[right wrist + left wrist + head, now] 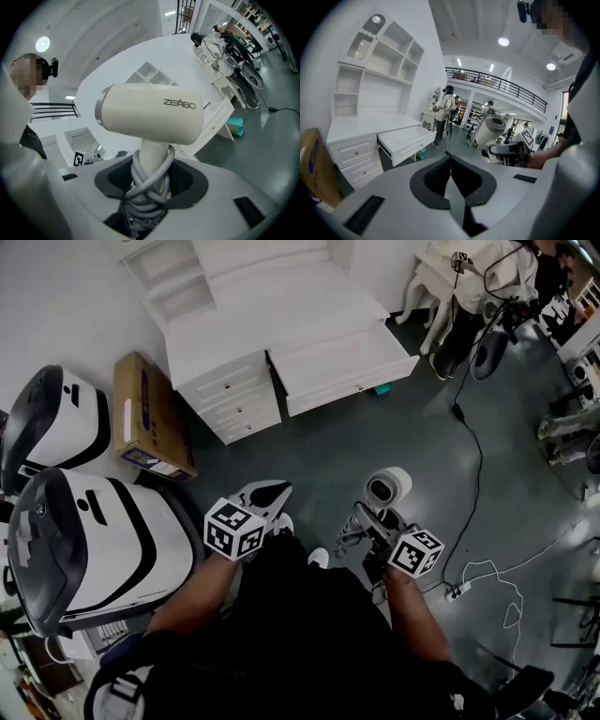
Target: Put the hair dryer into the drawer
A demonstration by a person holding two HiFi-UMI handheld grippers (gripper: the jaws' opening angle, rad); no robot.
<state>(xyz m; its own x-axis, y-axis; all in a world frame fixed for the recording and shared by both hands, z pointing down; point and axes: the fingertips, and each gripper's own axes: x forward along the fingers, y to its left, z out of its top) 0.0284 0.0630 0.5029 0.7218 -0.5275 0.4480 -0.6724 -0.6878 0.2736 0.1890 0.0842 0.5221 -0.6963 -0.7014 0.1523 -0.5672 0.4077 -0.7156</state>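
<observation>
**Desk:** Where is the hair dryer [150, 115] in this shot?

**Photographer:** Upright in the right gripper [149, 190] — jaws standing wide round the handle, pressing through the grey cord [140, 180] coiled about it. The open drawer [349, 388] of the white dressing table [272, 306] lies well apart from it, across the dark floor.

**Desk:** And the left gripper [450, 159]?

**Photographer:** Jaws together, nothing between them.

**Desk:** How will the dryer handle?

**Photographer:** My judgement only — a hard, smooth plastic shell, probably light but top-heavy, with the barrel overhanging the handle. The coiled cord makes a soft, grippy cushion, yet it could slide or unwind. Low on the handle seems the right hold; the barrel looks too wide and slick.
</observation>
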